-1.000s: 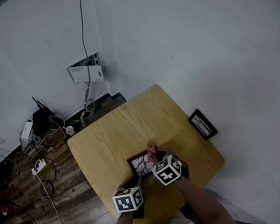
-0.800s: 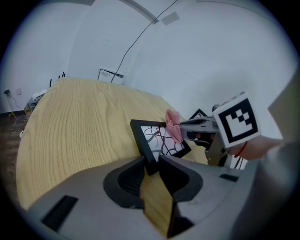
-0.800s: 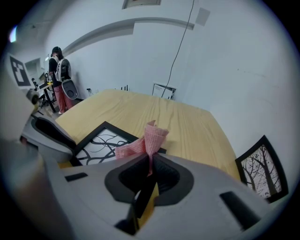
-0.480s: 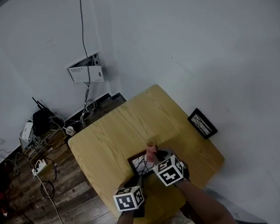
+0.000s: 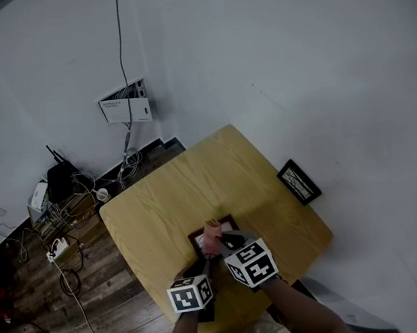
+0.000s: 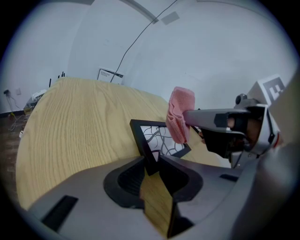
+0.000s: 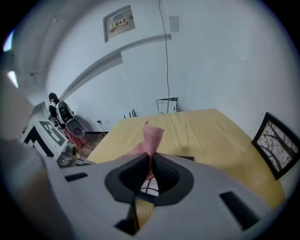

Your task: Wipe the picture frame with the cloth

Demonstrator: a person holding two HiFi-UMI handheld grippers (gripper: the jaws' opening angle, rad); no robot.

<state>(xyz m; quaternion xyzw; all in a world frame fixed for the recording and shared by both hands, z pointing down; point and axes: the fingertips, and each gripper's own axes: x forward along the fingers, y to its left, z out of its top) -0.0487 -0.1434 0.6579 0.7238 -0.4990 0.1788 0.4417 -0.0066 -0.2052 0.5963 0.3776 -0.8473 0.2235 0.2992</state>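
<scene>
On the wooden tabletop (image 5: 169,198), near your edge, your left tool (image 6: 152,162) is clenched on a corner of the black picture frame (image 6: 161,140); your right tool (image 7: 151,163) pinches the pink cloth (image 7: 152,137) over it.

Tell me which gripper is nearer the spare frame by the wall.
Right. The right gripper, holding the cloth, sits left of the spare frame; the left gripper, clamping the other frame, is farther left.

Picture frame (image 6: 159,140) lies on the desk (image 6: 70,122) near its front edge, cloth (image 6: 179,115) over it, second frame (image 7: 276,145) beside the desk's right edge.
</scene>
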